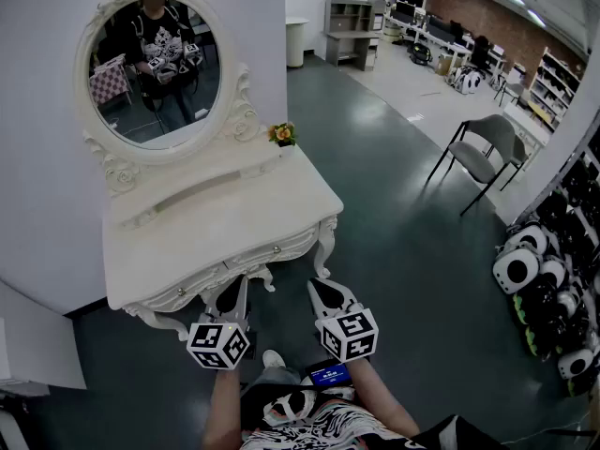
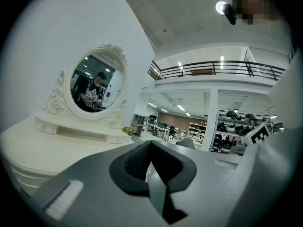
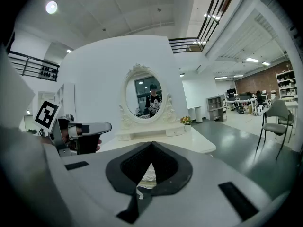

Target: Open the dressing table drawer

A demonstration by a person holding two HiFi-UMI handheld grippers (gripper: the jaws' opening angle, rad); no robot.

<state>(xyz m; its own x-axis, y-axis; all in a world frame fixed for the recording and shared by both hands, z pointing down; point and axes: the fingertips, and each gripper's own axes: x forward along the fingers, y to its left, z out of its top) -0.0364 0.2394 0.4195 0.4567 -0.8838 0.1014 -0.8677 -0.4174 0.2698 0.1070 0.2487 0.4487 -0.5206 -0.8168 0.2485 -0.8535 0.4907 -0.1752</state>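
Note:
The white dressing table [image 1: 216,223] with an oval mirror [image 1: 155,68] stands against the wall. Its carved drawer front [image 1: 251,259] carries two small knobs and sits flush with the table. My left gripper [image 1: 241,285] hovers just in front of the drawer's edge, shut and holding nothing. My right gripper [image 1: 317,291] is beside it, off the table's right front corner, also shut and empty. In the left gripper view the left gripper [image 2: 150,143] has its jaws meeting at the tip over the table top [image 2: 47,148]. In the right gripper view the right gripper [image 3: 151,144] faces the table [image 3: 189,143].
A small pot of flowers [image 1: 282,134] stands at the table's back right corner. A grey chair [image 1: 483,153] is out on the dark floor to the right. Black-and-white machines [image 1: 544,279] line the right edge. A white panel [image 1: 28,345] is at the lower left.

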